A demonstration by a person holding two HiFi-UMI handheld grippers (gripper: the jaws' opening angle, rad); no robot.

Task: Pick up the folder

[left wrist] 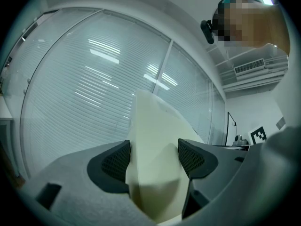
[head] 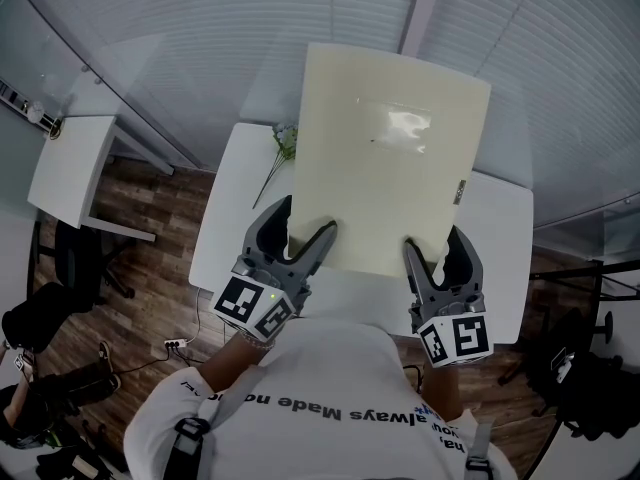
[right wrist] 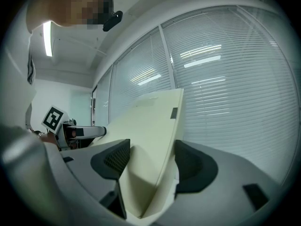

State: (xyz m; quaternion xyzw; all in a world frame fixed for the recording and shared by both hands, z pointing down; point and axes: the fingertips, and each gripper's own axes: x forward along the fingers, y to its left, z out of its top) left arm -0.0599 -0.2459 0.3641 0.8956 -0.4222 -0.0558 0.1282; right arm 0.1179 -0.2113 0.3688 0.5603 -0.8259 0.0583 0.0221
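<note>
While the left gripper (head: 303, 224) and the right gripper (head: 436, 243) each pinch its bottom edge, the cream folder (head: 390, 158) stands up mid-frame, above the white table (head: 500, 268). Lifting looks done; next, just hold it steady.

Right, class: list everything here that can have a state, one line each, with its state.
folder: raised off the table, gripped at its near edge.
left gripper: shut on the folder.
right gripper: shut on the folder.
blinds: lowered.
flowers: lying on the table.
</note>
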